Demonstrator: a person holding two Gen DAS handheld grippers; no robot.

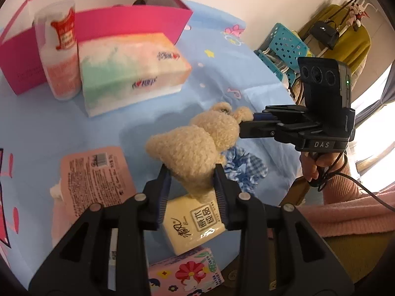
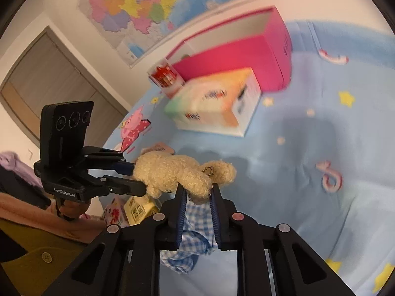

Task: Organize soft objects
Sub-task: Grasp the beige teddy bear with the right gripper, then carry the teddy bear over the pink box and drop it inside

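Plush bear point(image 1: 197, 145) is held above the blue bedsheet point(image 1: 61, 123), pinched by both claws: left claw point(image 1: 191, 180) on its body, right claw point(image 2: 197, 192) on a limb.

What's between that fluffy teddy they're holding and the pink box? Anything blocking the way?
Yes. The big tissue pack and an upright wipes canister stand right against the pink box's near wall. The teddy, gripped by both grippers, would probably need lifting over them.
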